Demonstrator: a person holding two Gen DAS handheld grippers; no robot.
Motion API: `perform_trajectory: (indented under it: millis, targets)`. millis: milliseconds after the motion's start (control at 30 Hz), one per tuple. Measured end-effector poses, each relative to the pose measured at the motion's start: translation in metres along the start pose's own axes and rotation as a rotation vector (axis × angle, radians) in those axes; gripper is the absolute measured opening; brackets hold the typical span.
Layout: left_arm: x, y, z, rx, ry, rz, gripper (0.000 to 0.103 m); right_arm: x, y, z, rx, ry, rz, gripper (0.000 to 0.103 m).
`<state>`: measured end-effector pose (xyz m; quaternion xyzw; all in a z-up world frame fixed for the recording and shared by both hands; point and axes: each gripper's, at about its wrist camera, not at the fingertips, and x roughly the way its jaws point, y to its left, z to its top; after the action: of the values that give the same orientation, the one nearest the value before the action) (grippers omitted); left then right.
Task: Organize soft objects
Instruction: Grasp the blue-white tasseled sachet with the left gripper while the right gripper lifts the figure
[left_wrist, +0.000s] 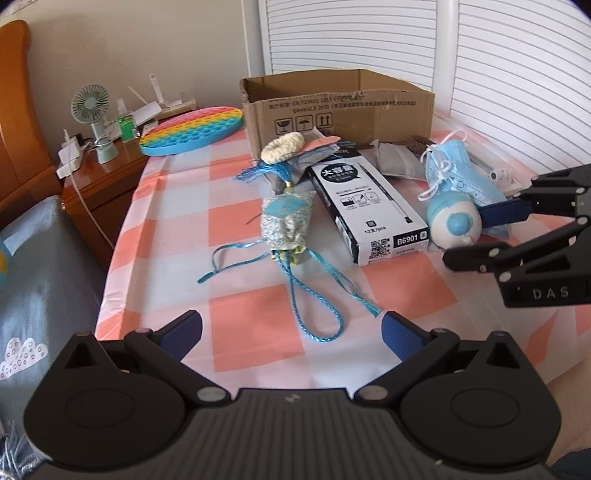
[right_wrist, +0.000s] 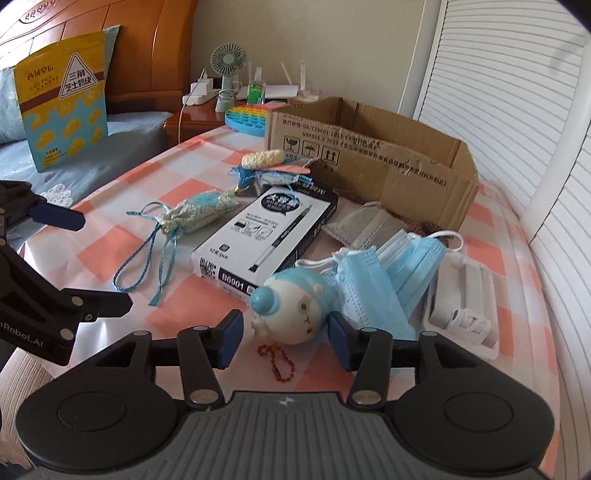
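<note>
A soft toy head (right_wrist: 291, 314), white with a blue cap, lies on the checked tablecloth (right_wrist: 110, 254) with a red bead chain (right_wrist: 275, 360) trailing from it. My right gripper (right_wrist: 285, 338) straddles it: the right pad sits at the toy's side, while a gap shows beside the left pad, so it is open. In the left wrist view the same toy (left_wrist: 454, 221) sits between the right gripper's (left_wrist: 465, 238) fingers. My left gripper (left_wrist: 291, 334) is open and holds nothing, just short of the blue cord loop of a floral sachet (left_wrist: 286, 221).
A black-and-white pen box (right_wrist: 269, 232) lies between sachet (right_wrist: 199, 212) and toy. Blue face masks (right_wrist: 391, 273), a grey mask (right_wrist: 365, 225) and a white plastic holder (right_wrist: 465, 306) lie to the right. An open cardboard box (right_wrist: 369, 162) stands behind, with a cream scrunchie (right_wrist: 263, 158) and rainbow pop-it (right_wrist: 251, 116).
</note>
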<state>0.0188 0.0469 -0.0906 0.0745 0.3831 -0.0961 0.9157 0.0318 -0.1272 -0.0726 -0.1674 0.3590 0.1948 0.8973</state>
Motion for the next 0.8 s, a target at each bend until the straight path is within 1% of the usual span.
perform_trajectory:
  millis: [100, 133, 200, 233, 267, 333, 367, 533, 600, 667, 733, 800]
  targets:
    - [0.009, 0.000, 0.001, 0.009, 0.021, -0.024, 0.103, 0.007, 0.000, -0.005, 0.004, 0.023, 0.020, 0.060]
    - [0.012, 0.001, 0.001, 0.006, 0.024, -0.036, 0.103, 0.009, -0.001, -0.007, 0.011, 0.023, 0.031, 0.063]
    - [0.016, 0.006, 0.001, -0.022, 0.031, -0.076, 0.103, 0.010, -0.004, -0.009, 0.033, 0.021, 0.059, 0.073]
    - [0.017, 0.010, 0.001, -0.044, 0.032, -0.095, 0.103, 0.010, -0.005, -0.009, 0.037, 0.022, 0.074, 0.083]
    - [0.018, 0.013, 0.001, -0.048, 0.028, -0.100, 0.103, 0.011, -0.005, -0.009, 0.034, 0.025, 0.089, 0.092]
    - [0.020, 0.014, 0.002, -0.021, 0.031, -0.095, 0.103, 0.012, -0.001, -0.012, 0.020, 0.027, 0.093, 0.102]
    - [0.020, 0.015, 0.002, -0.021, 0.032, -0.099, 0.103, 0.013, 0.000, -0.014, 0.016, 0.025, 0.098, 0.103]
    - [0.025, 0.019, 0.008, 0.002, 0.046, -0.112, 0.103, 0.016, -0.004, -0.016, 0.028, 0.015, 0.114, 0.103]
    - [0.026, 0.023, 0.012, -0.001, 0.050, -0.089, 0.103, 0.016, -0.004, -0.016, 0.022, 0.010, 0.118, 0.103]
    - [0.027, 0.026, 0.015, 0.004, 0.043, -0.073, 0.103, 0.016, -0.005, -0.017, 0.022, 0.003, 0.121, 0.103]
    - [0.027, 0.031, 0.021, 0.011, 0.036, -0.075, 0.103, 0.016, -0.006, -0.018, 0.023, -0.001, 0.124, 0.103]
    - [0.026, 0.032, 0.029, 0.016, 0.010, -0.077, 0.103, 0.015, -0.006, -0.019, 0.022, -0.010, 0.123, 0.103]
